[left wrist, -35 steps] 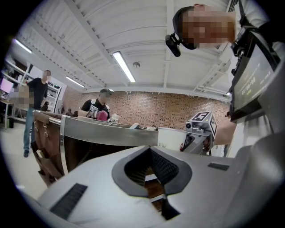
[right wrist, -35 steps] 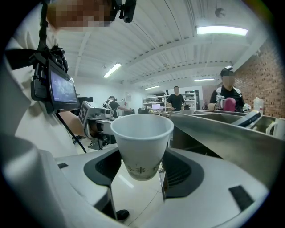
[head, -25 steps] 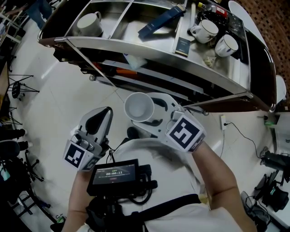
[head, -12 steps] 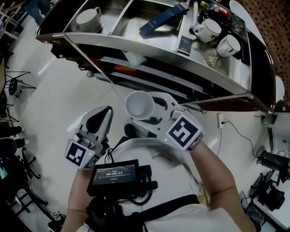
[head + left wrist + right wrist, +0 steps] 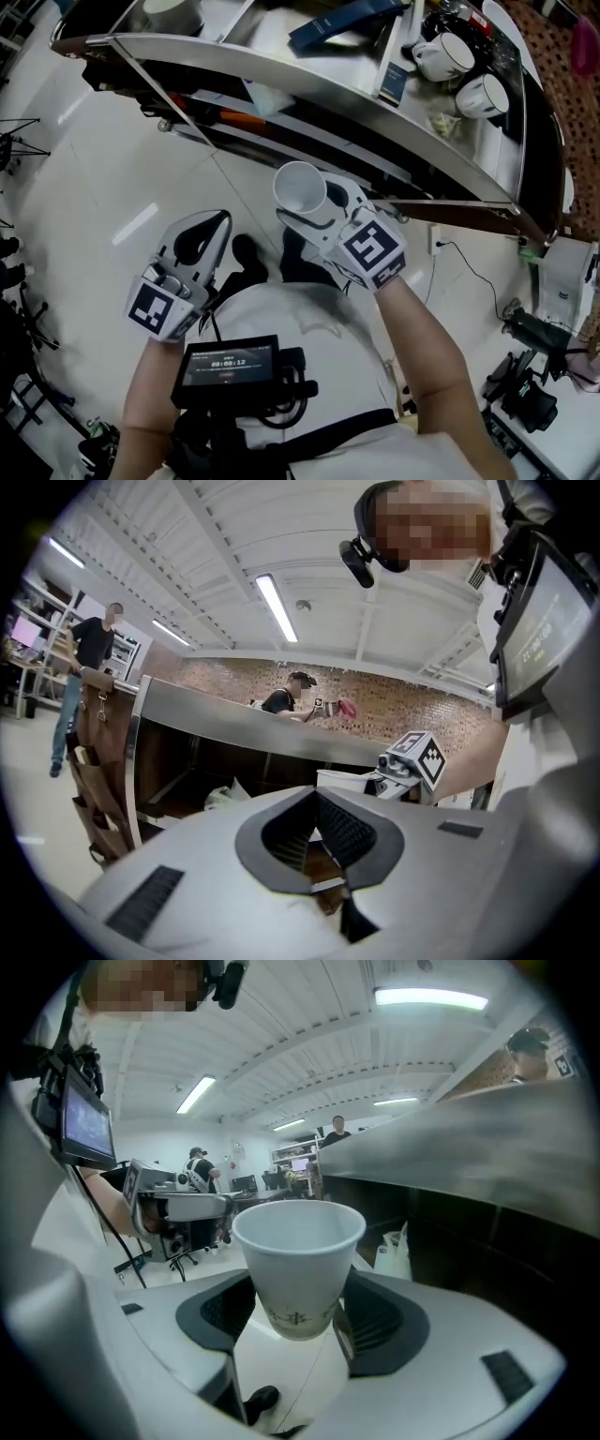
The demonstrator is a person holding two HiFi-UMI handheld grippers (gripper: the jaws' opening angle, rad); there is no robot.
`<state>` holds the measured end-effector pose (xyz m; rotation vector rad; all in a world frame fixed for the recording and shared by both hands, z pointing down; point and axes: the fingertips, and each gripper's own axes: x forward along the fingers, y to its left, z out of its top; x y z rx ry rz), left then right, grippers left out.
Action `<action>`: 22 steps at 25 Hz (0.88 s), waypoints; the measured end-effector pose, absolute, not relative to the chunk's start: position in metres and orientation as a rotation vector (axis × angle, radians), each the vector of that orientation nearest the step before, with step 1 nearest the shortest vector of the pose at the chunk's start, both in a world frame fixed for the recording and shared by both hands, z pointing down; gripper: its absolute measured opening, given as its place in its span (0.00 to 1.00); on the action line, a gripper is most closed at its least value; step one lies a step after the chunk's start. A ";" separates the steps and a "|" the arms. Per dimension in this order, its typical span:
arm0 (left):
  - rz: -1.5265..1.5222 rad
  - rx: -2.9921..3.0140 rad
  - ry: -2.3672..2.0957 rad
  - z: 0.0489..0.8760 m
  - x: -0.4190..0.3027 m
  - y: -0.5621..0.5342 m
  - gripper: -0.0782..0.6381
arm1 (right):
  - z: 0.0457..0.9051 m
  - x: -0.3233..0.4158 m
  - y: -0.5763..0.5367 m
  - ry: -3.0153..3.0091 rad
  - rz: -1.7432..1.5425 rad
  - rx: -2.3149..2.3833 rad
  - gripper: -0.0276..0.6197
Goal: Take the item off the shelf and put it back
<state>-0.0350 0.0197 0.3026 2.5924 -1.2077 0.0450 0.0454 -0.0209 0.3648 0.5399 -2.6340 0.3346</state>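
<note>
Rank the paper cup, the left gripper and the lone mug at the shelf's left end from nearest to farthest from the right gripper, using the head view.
1. The paper cup: held between the jaws of the right gripper.
2. The left gripper: alongside, to its left.
3. The lone mug: far left on the shelf, at the picture's top edge.

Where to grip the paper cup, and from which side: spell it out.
Grip the paper cup on its lower wall, coming in from the side with one jaw on each flank. It stands upright and tapers toward the base. Its open rim looks thin and would likely buckle under a pinch. The right gripper holds it just that way.
</note>
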 end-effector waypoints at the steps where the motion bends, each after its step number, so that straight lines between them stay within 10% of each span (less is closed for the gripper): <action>1: 0.045 2.589 -1.204 0.306 -0.033 0.020 0.12 | 0.370 0.050 -0.028 -2.627 0.348 0.569 0.47; 22: -0.030 2.434 -1.279 0.371 -0.028 0.016 0.12 | 0.466 0.117 -0.159 -2.455 0.366 0.936 0.47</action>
